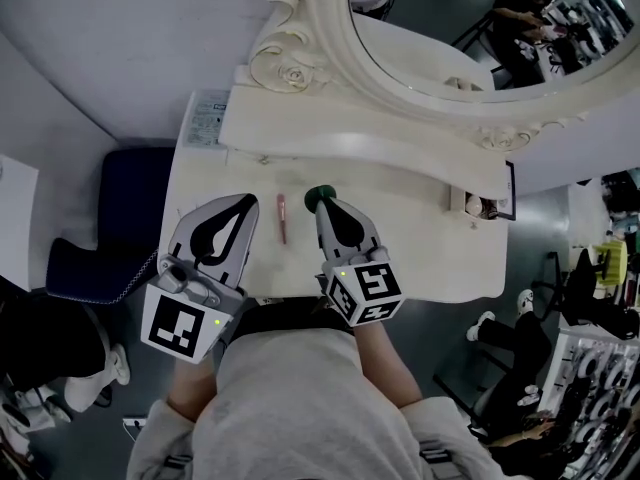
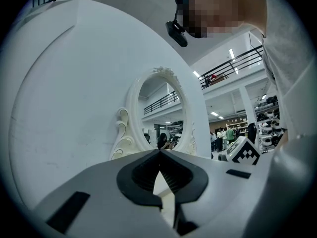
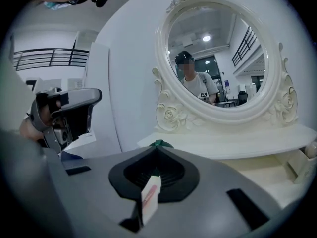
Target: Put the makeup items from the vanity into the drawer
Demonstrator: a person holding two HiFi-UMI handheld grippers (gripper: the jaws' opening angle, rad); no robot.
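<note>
Evidently a pick-up is in hand: left gripper (image 1: 247, 201) clenched on nothing above the vanity (image 1: 420, 233); pink stick (image 1: 282, 218) lying loose between the tongs; right gripper (image 1: 322, 206) clamped on a green-capped tube (image 1: 320, 195); next comes the drawer, unseen, probably behind the person's torso (image 1: 300, 388), which crowds the front edge.

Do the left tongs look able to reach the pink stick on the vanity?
Probably yes: the pink stick lies bare on the vanity top just beside the left tongs, nothing between them, though the tongs are shut and must open.
</note>
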